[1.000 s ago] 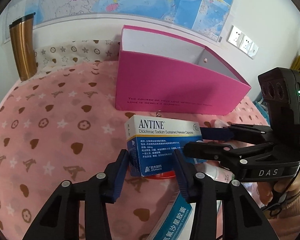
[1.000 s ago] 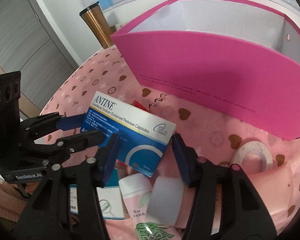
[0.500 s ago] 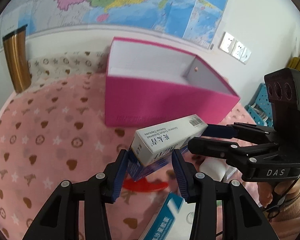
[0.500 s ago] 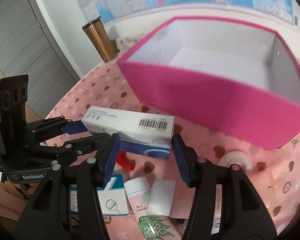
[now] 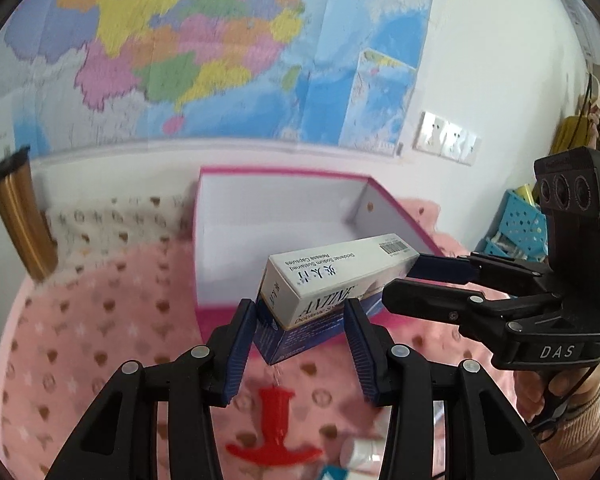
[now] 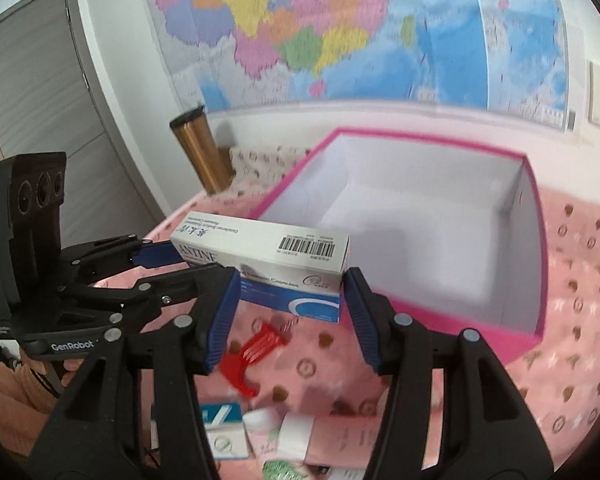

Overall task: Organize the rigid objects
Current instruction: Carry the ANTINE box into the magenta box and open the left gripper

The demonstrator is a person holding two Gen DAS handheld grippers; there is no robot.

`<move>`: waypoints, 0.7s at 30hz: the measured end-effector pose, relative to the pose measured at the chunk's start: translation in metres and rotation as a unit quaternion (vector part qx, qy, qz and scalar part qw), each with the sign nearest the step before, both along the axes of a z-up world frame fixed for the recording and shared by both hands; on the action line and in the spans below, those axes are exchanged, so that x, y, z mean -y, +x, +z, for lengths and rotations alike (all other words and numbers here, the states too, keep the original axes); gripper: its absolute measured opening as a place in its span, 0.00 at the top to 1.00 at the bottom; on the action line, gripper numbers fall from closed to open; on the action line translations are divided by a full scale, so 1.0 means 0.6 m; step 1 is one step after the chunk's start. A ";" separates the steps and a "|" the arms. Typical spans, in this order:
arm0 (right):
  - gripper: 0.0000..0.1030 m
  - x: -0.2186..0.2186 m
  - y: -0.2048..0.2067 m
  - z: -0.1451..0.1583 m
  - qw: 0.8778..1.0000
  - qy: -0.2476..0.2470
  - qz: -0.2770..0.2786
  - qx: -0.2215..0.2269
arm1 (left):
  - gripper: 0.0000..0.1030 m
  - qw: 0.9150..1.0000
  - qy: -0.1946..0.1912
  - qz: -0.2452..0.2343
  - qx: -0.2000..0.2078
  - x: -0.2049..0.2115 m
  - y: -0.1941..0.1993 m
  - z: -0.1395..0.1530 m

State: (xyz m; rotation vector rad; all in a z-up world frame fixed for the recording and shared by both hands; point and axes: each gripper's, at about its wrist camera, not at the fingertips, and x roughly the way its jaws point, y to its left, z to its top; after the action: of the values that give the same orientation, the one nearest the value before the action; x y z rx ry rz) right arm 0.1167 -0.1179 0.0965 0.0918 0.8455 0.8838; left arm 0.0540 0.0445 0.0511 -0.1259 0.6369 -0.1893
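Both grippers hold one white-and-blue ANTINE medicine box (image 5: 332,280), also in the right wrist view (image 6: 276,260), lifted above the table in front of the open pink storage box (image 5: 284,216), seen too in the right wrist view (image 6: 420,220). My left gripper (image 5: 300,336) is shut on the box's left end. My right gripper (image 6: 288,308) is shut on its right end and shows in the left wrist view (image 5: 412,284). The left gripper shows in the right wrist view (image 6: 168,264). The pink box is empty inside.
A red corkscrew (image 5: 274,428) lies on the pink heart-patterned tablecloth (image 5: 80,360) under the held box. Small boxes and a tube (image 6: 260,428) lie near the front edge. A bronze tumbler (image 5: 16,216) stands at the back left. A map covers the wall.
Both grippers have lifted the medicine box off the pile and carried it up and toward the pink box. The box has tipped onto its long edge.
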 end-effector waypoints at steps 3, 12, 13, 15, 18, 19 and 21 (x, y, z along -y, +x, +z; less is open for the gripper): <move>0.45 -0.001 0.023 0.010 1.000 0.006 -0.010 0.008 | 0.55 1.000 0.003 0.005 0.004 -0.004 0.029 0.014; 0.45 -0.030 0.091 -0.032 1.000 0.004 -0.030 0.002 | 0.55 0.999 0.007 0.022 -0.035 -0.019 0.106 -0.015; 0.45 -0.034 0.098 -0.041 1.000 0.001 -0.028 -0.005 | 0.55 0.999 0.006 0.023 -0.044 -0.021 0.114 -0.022; 0.45 -0.040 0.110 -0.057 0.999 -0.004 -0.029 -0.018 | 0.55 0.998 0.005 0.029 -0.058 -0.025 0.125 -0.036; 0.45 -0.048 0.130 -0.083 0.998 -0.004 -0.025 -0.049 | 0.55 0.996 0.002 0.037 -0.077 -0.030 0.140 -0.054; 0.45 -0.051 0.134 -0.089 0.998 -0.004 -0.023 -0.057 | 0.55 0.996 0.003 0.040 -0.080 -0.031 0.143 -0.058; 0.45 -0.057 0.143 -0.101 0.995 -0.018 -0.012 -0.093 | 0.55 0.995 0.009 0.052 -0.082 -0.033 0.147 -0.063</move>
State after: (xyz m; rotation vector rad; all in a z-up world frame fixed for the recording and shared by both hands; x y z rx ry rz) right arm 0.2022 -0.0835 0.0358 0.1542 1.0327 0.8464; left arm 0.1422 0.0645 0.0136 -0.1586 0.7940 -0.0726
